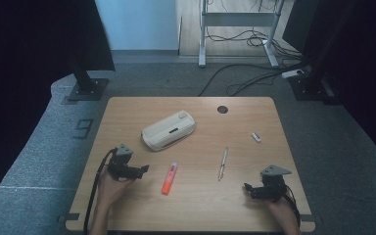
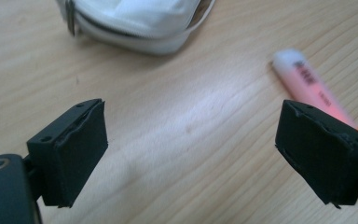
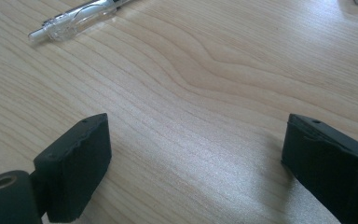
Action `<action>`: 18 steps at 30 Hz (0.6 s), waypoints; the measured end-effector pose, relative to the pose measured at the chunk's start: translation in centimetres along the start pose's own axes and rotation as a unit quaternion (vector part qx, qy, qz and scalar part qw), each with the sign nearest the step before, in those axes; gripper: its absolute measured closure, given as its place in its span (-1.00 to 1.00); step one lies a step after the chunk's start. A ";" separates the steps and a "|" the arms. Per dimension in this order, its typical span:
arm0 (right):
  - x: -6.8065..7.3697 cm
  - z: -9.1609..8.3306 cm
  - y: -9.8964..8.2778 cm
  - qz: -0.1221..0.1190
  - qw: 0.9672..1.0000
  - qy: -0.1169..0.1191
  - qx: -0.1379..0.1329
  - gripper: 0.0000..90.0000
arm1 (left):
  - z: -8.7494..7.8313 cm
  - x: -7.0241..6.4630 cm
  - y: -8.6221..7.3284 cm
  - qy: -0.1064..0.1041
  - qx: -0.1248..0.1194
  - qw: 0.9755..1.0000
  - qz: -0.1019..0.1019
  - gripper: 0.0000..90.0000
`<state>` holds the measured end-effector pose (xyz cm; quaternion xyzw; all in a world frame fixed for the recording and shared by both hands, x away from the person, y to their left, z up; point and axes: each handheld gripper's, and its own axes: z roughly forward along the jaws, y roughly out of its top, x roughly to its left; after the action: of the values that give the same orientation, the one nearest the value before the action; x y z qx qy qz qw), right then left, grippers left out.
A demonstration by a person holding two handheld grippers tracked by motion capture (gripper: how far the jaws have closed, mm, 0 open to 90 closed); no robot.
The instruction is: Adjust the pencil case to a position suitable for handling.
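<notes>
At the near edge of the wooden surface (image 1: 191, 205), two forearms come in from below, each hand holding a claw. The left claw (image 1: 144, 169) hangs over the near-left part of the wood, its jaws standing wide apart with nothing between them; in the left gripper view bare wood lies in the gap. The right claw (image 1: 247, 188) sits at the near-right, jaws likewise spread and empty, with only wood grain between them in the right gripper view.

Just beside the left claw, toward the middle, lies an orange marker (image 1: 169, 178) with a pale cap, flat on the wood and pointing away from the near edge. In the left gripper view it runs behind the right-hand jaw, apart from it. A little farther right lies a clear pen (image 1: 223, 163), also flat, between the two claws and apart from both. Beyond the marker sits a white zipped case (image 1: 168, 129), lying at a slant near the middle. A small white object (image 1: 256, 137), too small to tell, rests toward the far right. A round dark hole (image 1: 223, 109) marks the far edge.

Past the surface, grey carpet (image 1: 166, 81) covers the floor. Black stand bases (image 1: 86, 89) sit at the left and right on it, with dark panels above. Cables (image 1: 235, 73) trail across the carpet to the legs of a pale metal frame (image 1: 203, 39) against the far wall.
</notes>
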<state>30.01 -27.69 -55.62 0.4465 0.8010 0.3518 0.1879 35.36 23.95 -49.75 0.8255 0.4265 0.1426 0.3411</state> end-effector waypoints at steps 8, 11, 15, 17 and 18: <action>0.0 0.0 0.0 0.000 1.000 0.000 0.000 -0.83 | 0.4 -0.1 2.3 -0.020 -0.005 1.000 0.010 -0.78; 0.0 0.0 0.0 0.000 1.000 0.000 0.000 -0.83 | 0.6 0.1 2.9 -0.025 -0.008 1.000 0.009 -0.75; 0.0 0.0 0.0 0.000 1.000 0.000 0.000 -0.83 | 0.9 0.1 4.0 -0.018 -0.008 1.000 0.014 -0.70; 0.0 0.0 0.0 0.000 1.000 0.000 0.000 -0.83 | 1.0 0.2 4.7 -0.023 -0.009 1.000 0.015 -0.69; 0.0 0.0 0.0 0.000 1.000 0.000 0.000 -0.83 | 1.1 0.2 4.9 -0.022 -0.009 1.000 0.019 -0.69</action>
<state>30.01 -27.69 -55.62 0.4463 0.8011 0.3519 0.1878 39.00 21.64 -47.19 0.8330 0.4021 0.1345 0.3556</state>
